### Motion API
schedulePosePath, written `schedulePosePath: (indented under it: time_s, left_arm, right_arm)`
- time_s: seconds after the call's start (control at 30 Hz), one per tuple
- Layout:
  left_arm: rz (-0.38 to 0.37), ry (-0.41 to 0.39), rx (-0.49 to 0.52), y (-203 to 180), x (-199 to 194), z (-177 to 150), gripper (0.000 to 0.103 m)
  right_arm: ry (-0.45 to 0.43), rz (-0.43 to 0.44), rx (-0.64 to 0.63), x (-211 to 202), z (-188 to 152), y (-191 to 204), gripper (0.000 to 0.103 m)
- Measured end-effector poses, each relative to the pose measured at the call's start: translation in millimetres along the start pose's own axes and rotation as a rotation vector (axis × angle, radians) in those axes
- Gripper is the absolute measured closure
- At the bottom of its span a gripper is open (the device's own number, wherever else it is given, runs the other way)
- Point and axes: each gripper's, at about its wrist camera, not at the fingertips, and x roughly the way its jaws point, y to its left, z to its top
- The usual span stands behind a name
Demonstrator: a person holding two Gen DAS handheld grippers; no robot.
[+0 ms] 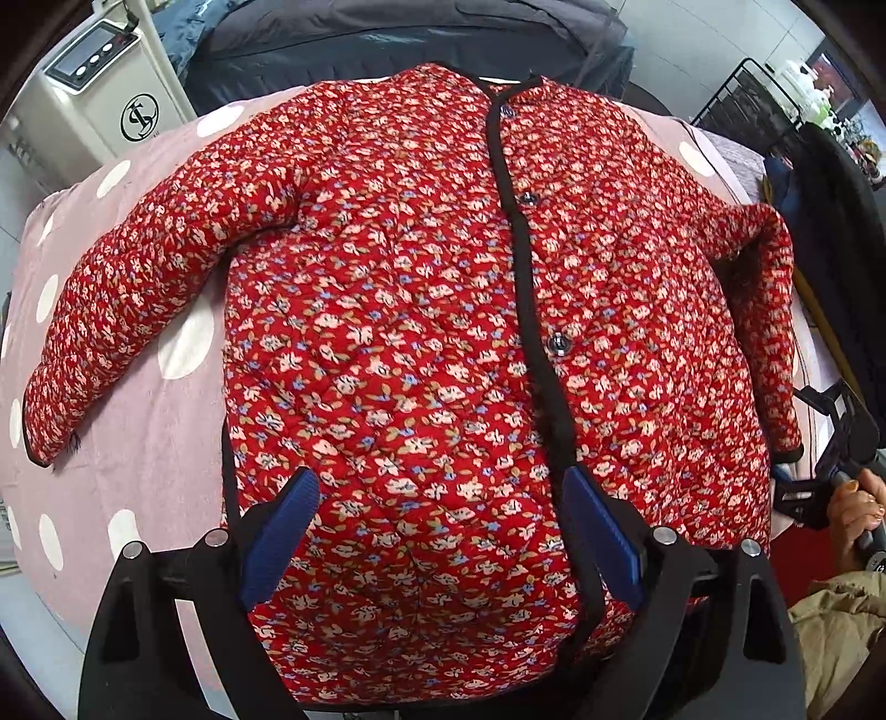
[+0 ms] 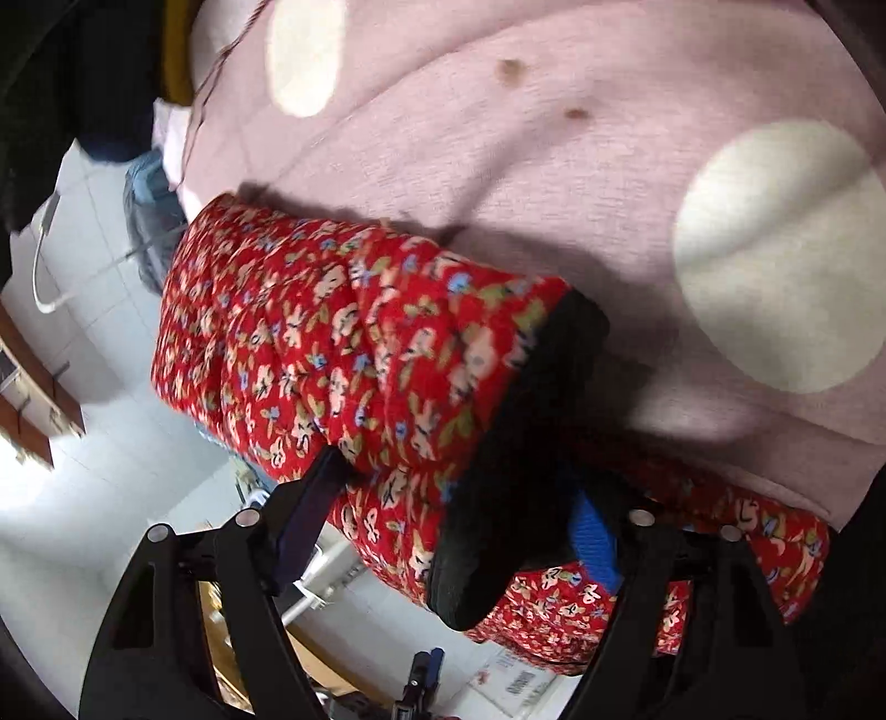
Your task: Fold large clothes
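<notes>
A red quilted floral jacket (image 1: 415, 332) with black trim and dark buttons lies face up, spread on a pink polka-dot bedspread (image 1: 138, 443). Its left sleeve (image 1: 122, 299) lies out flat. Its right sleeve (image 1: 775, 332) hangs at the bed's right edge. My left gripper (image 1: 437, 531) is open, its blue pads straddling the jacket's bottom hem. My right gripper (image 2: 459, 509) has its jaws around the black-trimmed cuff (image 2: 520, 443) of the right sleeve (image 2: 332, 343); the frame is blurred. The right gripper also shows in the left wrist view (image 1: 830, 443), held by a hand.
A white machine (image 1: 94, 94) stands beyond the bed's far left corner. Dark bedding (image 1: 387, 39) is piled behind the collar. A black rack (image 1: 742, 99) and dark clothes (image 1: 830, 249) stand at the right. White tiled floor (image 2: 83, 498) lies beside the bed.
</notes>
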Motion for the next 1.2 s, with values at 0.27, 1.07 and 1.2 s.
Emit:
schedulePosePath:
  time_s: [0.27, 1.07, 1.2]
  left_arm:
    - [-0.002, 0.029, -0.045, 6.6, 9.2, -6.4, 0.015]
    - [0.017, 0.035, -0.081, 8.9, 10.8, -3.9, 0.014]
    - [0.010, 0.039, -0.077, 4.8, 12.6, 0.4, 0.014]
  right_arm:
    - [-0.229, -0.057, -0.257, -97.5, 25.3, 60.1, 0.078]
    - [-0.494, -0.191, -0.257, -158.6, 71.6, 43.0, 0.029]
    - [-0.454, -0.114, -0.250, -144.7, 69.8, 39.6, 0.029]
